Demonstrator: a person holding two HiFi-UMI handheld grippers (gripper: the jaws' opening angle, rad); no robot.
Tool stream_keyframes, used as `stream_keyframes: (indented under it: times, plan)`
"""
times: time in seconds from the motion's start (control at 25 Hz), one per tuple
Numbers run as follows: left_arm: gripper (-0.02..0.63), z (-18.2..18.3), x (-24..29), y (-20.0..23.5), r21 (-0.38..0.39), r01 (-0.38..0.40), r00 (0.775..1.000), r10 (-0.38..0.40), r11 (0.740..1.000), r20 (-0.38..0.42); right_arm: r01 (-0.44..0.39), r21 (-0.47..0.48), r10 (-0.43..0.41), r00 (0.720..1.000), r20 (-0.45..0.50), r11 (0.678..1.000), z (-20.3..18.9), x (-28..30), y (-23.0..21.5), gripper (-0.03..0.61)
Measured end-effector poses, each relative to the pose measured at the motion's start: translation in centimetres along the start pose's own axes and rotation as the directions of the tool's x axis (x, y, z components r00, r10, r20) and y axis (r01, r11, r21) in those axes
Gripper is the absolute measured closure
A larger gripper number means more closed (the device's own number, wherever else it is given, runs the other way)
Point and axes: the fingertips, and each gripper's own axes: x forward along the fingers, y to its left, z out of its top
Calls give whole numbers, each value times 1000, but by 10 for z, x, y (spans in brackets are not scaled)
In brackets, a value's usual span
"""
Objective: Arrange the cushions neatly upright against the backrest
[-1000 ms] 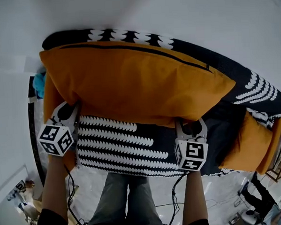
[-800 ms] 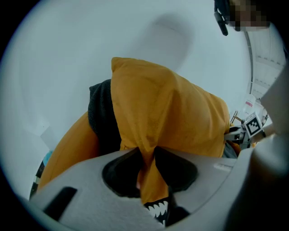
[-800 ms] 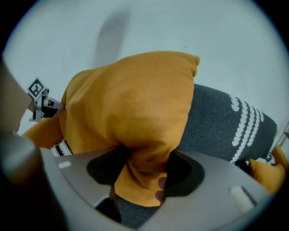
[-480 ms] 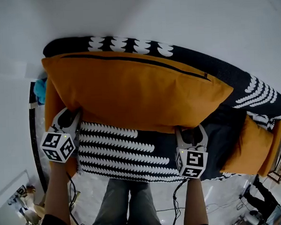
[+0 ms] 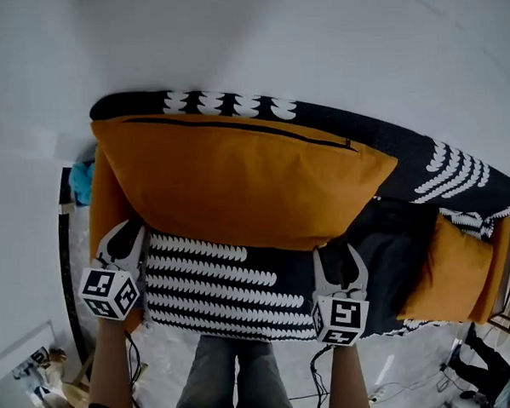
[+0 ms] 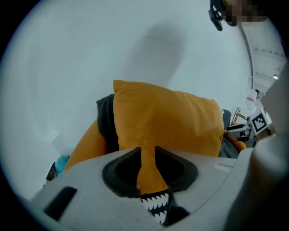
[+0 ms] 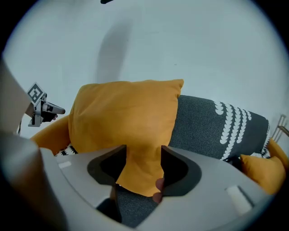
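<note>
The large orange cushion fills the middle of the head view. It lies across the sofa with its zipped top edge against the dark backrest, above the white-patterned seat. The left hand-held gripper sits at the cushion's lower left corner. Its jaws have just been closing and now pinch a narrow fold of the orange fabric. The right hand-held gripper is at the lower right corner. Its jaws have also just been closing, and they clamp the corner flap from both sides. A second orange cushion leans at the sofa's right end, well apart from both grippers.
</note>
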Motion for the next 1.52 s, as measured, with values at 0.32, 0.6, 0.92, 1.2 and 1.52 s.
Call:
stream_keyframes:
  times: [0.32, 0.6, 0.92, 1.2, 1.52]
  plan:
    - [570, 26, -54, -37, 2, -11, 997, 11, 1000, 74, 0, 17, -1, 997, 71, 1000, 28, -59, 11, 455]
    - [612, 62, -96, -71, 22, -28, 987, 24, 999, 161, 14, 35, -19, 988, 151, 999, 62, -106, 7, 565]
    - [614, 80, -164, -109, 48, -25, 977, 15, 999, 213, -18, 28, 12, 983, 184, 999, 85, -167, 21, 566]
    - [614, 87, -213, -140, 132, 22, 974, -51, 991, 221, -43, 8, 40, 974, 222, 999, 104, -223, 44, 566]
    - [613, 100, -271, -172, 156, 121, 951, -160, 980, 265, 19, 32, -27, 962, 270, 999, 111, -311, 61, 566]
